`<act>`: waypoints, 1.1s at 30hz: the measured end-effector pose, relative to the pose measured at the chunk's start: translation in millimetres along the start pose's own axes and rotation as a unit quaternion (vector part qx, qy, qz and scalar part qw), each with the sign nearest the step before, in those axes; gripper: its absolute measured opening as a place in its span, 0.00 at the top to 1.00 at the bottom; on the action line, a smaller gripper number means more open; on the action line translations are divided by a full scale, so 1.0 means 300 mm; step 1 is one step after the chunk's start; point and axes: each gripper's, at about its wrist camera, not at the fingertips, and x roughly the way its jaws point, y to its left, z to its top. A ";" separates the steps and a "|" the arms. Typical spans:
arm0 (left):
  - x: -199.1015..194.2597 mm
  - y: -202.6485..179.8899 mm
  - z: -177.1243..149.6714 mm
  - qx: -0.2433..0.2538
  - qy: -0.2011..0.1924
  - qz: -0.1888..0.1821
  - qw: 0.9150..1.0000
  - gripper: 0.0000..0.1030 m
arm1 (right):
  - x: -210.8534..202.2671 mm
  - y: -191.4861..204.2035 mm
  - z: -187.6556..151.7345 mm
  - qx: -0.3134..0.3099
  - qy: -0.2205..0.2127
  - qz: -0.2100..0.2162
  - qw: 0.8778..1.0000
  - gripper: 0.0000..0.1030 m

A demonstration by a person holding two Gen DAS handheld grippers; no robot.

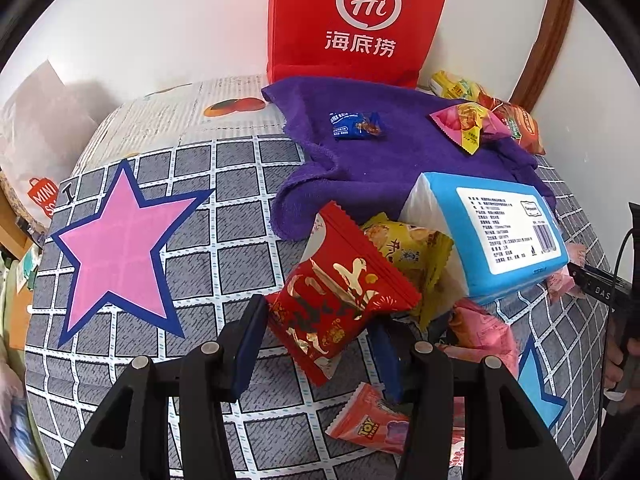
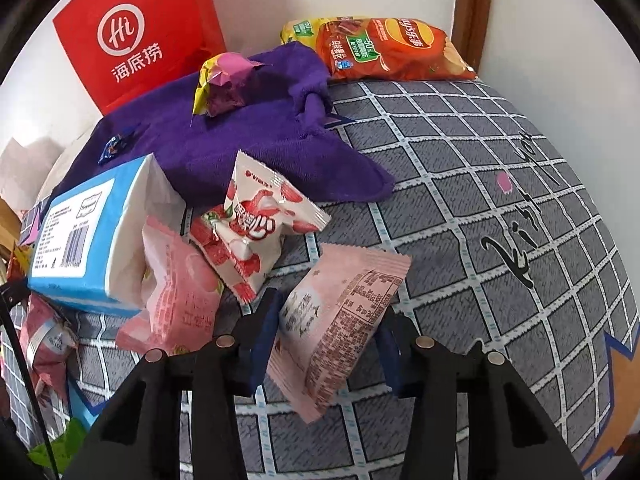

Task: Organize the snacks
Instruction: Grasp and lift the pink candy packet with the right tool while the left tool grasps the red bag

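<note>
The purple towel half-hides the tissue pack lying on its near edge. Nearer than the pack, the left gripper clamps a red snack, and the right gripper pinches a pink snack, its front unseen.

Bright, even daylight with soft shadows; both views sharp centrally, fisheye-bent and darkly vignetted at the edges.

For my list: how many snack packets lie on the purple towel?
2 on the purple towel: a blue candy packet near the middle, a pink-and-yellow packet near its far edge. More may hide.
</note>
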 end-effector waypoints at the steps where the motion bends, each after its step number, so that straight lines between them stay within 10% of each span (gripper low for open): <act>1: -0.004 -0.002 0.000 0.000 -0.001 0.000 1.000 0.53 | 0.004 0.003 0.003 -0.002 -0.001 -0.002 1.000 0.58; 33: -0.268 -0.099 0.091 0.010 -0.065 0.014 0.998 0.53 | -0.372 0.153 0.104 -0.043 -0.104 0.057 0.992 0.60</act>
